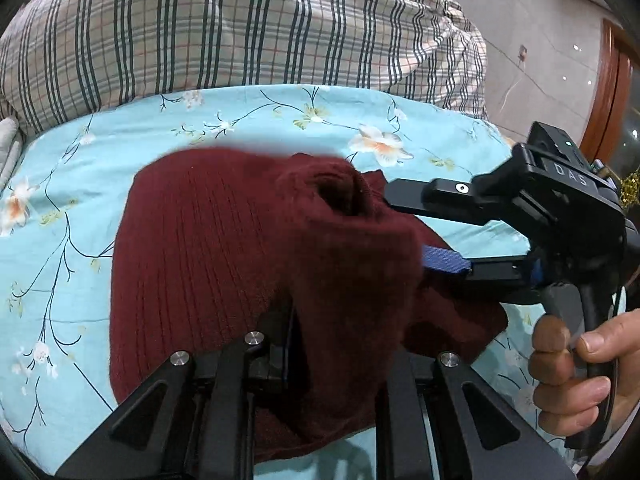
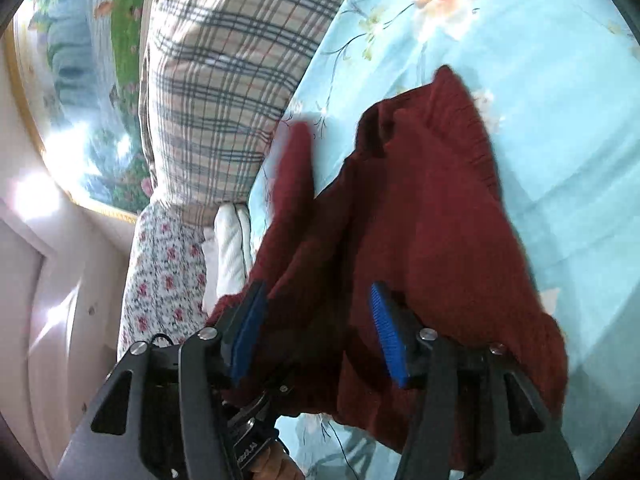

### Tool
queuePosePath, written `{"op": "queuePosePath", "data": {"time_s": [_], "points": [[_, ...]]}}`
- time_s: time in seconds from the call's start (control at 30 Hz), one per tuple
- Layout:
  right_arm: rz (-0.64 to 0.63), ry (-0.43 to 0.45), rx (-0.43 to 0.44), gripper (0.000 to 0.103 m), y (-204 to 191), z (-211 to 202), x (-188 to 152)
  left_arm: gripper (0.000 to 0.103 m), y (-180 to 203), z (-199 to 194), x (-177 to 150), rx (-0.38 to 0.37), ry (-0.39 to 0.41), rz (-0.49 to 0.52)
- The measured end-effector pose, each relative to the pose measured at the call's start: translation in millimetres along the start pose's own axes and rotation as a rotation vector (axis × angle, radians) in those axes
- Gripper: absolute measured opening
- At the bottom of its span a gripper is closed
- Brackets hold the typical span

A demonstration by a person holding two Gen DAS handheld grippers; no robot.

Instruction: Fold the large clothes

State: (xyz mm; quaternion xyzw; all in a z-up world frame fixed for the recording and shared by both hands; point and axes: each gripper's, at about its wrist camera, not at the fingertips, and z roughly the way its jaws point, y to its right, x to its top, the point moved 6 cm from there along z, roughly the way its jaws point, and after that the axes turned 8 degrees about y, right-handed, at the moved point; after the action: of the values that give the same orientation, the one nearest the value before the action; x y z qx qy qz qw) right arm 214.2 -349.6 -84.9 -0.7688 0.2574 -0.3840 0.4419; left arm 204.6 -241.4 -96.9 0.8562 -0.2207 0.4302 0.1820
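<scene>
A dark red knitted sweater (image 1: 208, 248) lies bunched on the light blue floral bedsheet (image 1: 120, 136). It drapes over my left gripper (image 1: 340, 332), whose fingers are hidden under the cloth, so its state does not show. My right gripper (image 1: 408, 232) reaches in from the right, its jaws spread wide with sweater cloth between them. In the right wrist view the right gripper (image 2: 316, 320) stands open, blue pads (image 2: 386, 332) apart, with the red sweater (image 2: 420, 208) hanging between and over them.
A plaid quilt (image 1: 240, 28) is piled at the back of the bed and also shows in the right wrist view (image 2: 216, 92). A floral cloth (image 2: 160, 272) and a white pillow (image 2: 228, 248) lie at the bed's edge. A wooden door (image 1: 612, 92) stands far right.
</scene>
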Motion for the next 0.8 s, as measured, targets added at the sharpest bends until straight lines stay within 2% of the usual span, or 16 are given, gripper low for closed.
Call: {"op": "queuePosePath", "data": {"time_s": [0.13, 0.17, 0.3, 0.4, 0.5, 0.53, 0.57, 0.6, 0.67, 0.8], "points": [[-0.03, -0.056, -0.004, 0.061, -7.6, 17.5, 1.0, 0.016, -6.8, -4.1, 1.7, -0.003, 0.02, -0.018], [-0.032, -0.069, -0.008, 0.065, -7.0, 21.7, 1.5, 0.016, -5.8, -5.3, 1.2, 0.005, 0.026, -0.007], [-0.028, -0.109, -0.011, 0.073, -6.2, 42.7, 13.9, 0.016, 2.5, -5.2, -0.6, 0.059, 0.044, 0.089], [0.029, -0.163, 0.003, 0.073, -0.8, 62.8, 22.3, 0.016, 6.5, -5.0, -2.9, 0.091, 0.052, 0.143], [0.003, -0.205, -0.048, 0.072, -0.9, 75.9, 24.5, 0.016, 5.1, -6.5, -3.1, 0.089, 0.059, 0.14], [-0.014, -0.215, -0.057, 0.071, -2.6, 78.5, 24.6, 0.016, 3.9, -6.9, -2.8, 0.087, 0.059, 0.136], [-0.035, -0.224, -0.065, 0.057, -4.6, 81.8, 25.2, 0.016, 3.9, -7.1, -2.8, 0.086, 0.058, 0.137], [-0.036, -0.234, -0.068, 0.038, -4.4, 84.1, 25.7, 0.016, 4.4, -7.0, -2.6, 0.089, 0.059, 0.139], [-0.056, -0.236, -0.072, 0.018, -7.1, 85.1, 28.5, 0.016, 5.5, -8.2, -0.5, 0.094, 0.059, 0.149], [-0.156, -0.16, -0.005, 0.016, -39.3, 63.6, 41.6, 0.016, 15.3, -19.6, 18.1, 0.069, 0.099, 0.165]]}}
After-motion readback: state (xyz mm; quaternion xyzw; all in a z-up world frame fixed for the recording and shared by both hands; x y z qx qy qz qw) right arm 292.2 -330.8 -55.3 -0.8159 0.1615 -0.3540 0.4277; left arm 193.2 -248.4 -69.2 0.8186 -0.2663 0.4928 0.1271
